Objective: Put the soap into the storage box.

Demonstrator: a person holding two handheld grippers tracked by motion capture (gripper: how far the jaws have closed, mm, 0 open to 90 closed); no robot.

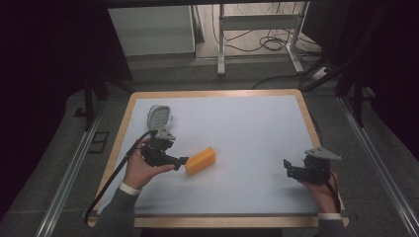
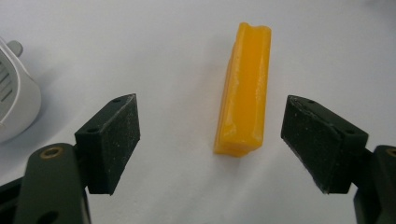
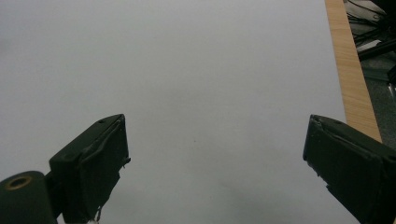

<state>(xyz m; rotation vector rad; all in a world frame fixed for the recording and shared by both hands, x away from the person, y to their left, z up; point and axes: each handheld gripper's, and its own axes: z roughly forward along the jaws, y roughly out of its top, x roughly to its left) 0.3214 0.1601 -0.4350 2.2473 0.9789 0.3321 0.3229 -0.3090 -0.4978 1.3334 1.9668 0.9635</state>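
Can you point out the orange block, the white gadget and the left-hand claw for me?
orange block [image 2: 245, 93]: left gripper view, its long top face.
white gadget [image 1: 159, 116]: high view, its ribbed top.
left gripper [image 2: 210, 140]: left gripper view, the gap midway between its open jaws.

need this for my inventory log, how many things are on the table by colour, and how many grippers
orange: 1, the orange block lying between the open jaws of the left gripper
white and grey: 1, the white device at the table's far left
black grippers: 2, the left one and the right gripper, both open and holding nothing
total: 4
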